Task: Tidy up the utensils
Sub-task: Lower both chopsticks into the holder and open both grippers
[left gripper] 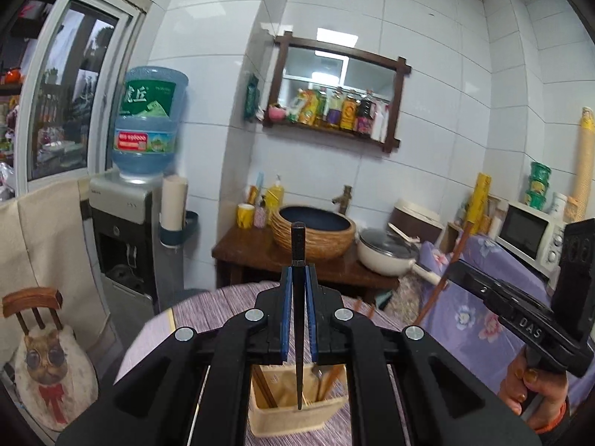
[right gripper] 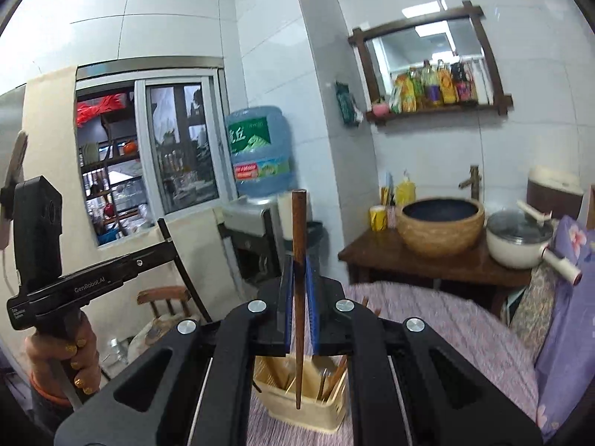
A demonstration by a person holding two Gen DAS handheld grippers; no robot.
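Round worktop (left gripper: 230, 304) with a purple striped cloth, in a white-tiled kitchen corner. One water dispenser (left gripper: 122, 230) carrying one blue bottle (left gripper: 148, 122), one woven-sided basin (left gripper: 312, 230) and one faucet (left gripper: 344, 197) on a dark wood stand, one white lidded pan (left gripper: 386, 256), one microwave (left gripper: 528, 234), one wood-framed mirror shelf (left gripper: 334, 93) lined with bottles, one small chair (left gripper: 33, 304) with a cat cushion. One beige utensil holder (left gripper: 293, 409) stands on the worktop, several wooden utensils inside, exact count unclear. Left tongs (left gripper: 297, 319) pinch one black chopstick (left gripper: 298, 297) upright, tip hanging over the holder's opening. Right tongs (right gripper: 297, 319) pinch one brown wooden chopstick (right gripper: 298, 278) upright, tip likewise over the holder (right gripper: 301, 401). Each hand (right gripper: 63, 356) grips a black handle.
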